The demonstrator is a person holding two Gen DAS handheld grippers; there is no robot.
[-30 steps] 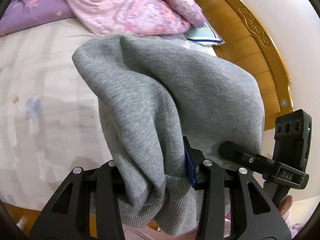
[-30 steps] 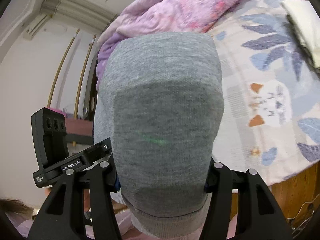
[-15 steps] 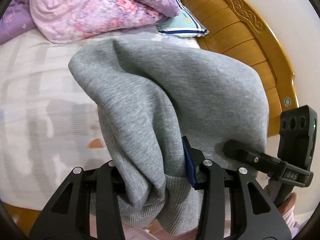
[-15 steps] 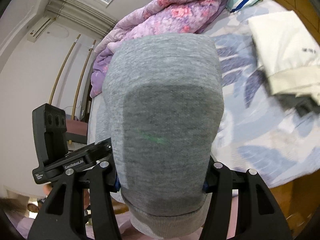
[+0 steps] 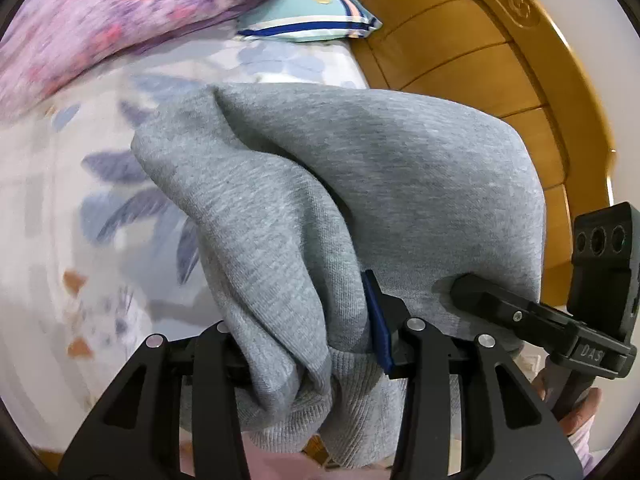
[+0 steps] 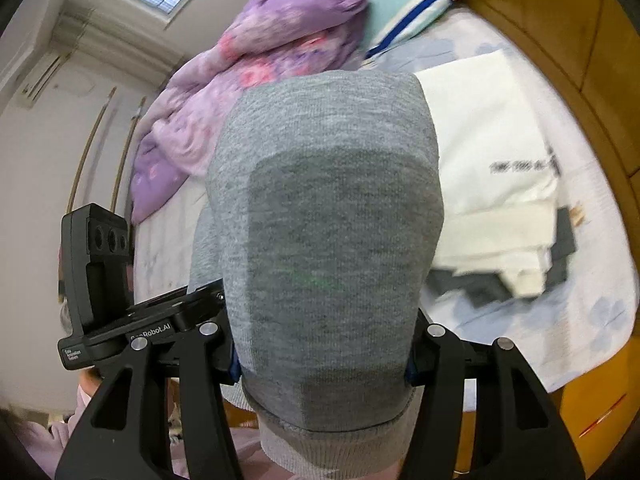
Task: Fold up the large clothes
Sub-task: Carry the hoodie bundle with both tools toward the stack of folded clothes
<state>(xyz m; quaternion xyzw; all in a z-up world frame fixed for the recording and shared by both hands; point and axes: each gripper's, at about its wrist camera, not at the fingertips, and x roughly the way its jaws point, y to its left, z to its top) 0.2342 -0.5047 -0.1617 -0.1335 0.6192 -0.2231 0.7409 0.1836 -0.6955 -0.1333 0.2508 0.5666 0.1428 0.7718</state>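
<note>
Your left gripper (image 5: 308, 344) is clamped on the gray sweatshirt (image 5: 360, 184): the cloth is bunched into a thick roll between the two fingers, with the blue pad (image 5: 376, 320) of the right-hand finger pressed into its side. The ribbed hem hangs just below the jaws, toward you, and the rest of the sweatshirt billows up and away from them in two big folds that hide most of what lies ahead. Your right gripper (image 6: 320, 360) is also closed on the sweatshirt (image 6: 328, 208). Here the cloth fills the whole gap between the fingers, a blue pad edge just showing at each side, and it rises from the jaws as one smooth, rounded panel with the ribbed band drooping beneath them.

Beyond the sweatshirt lies the bed (image 5: 48, 280), its sheet printed with blue leaves. In the right view a folded white garment (image 6: 492, 184) rests on the sheet just right of the sweatshirt, stacked on something dark. Past the sweatshirt, at the far end of the bed, a purple flowered quilt (image 6: 256, 60) is heaped up, with a teal striped pillow (image 6: 404, 4) beside it. The wooden bed frame (image 5: 480, 52) curves around to the right of the sweatshirt. Your hand (image 5: 576, 400) shows at the lower right edge of the left view.
</note>
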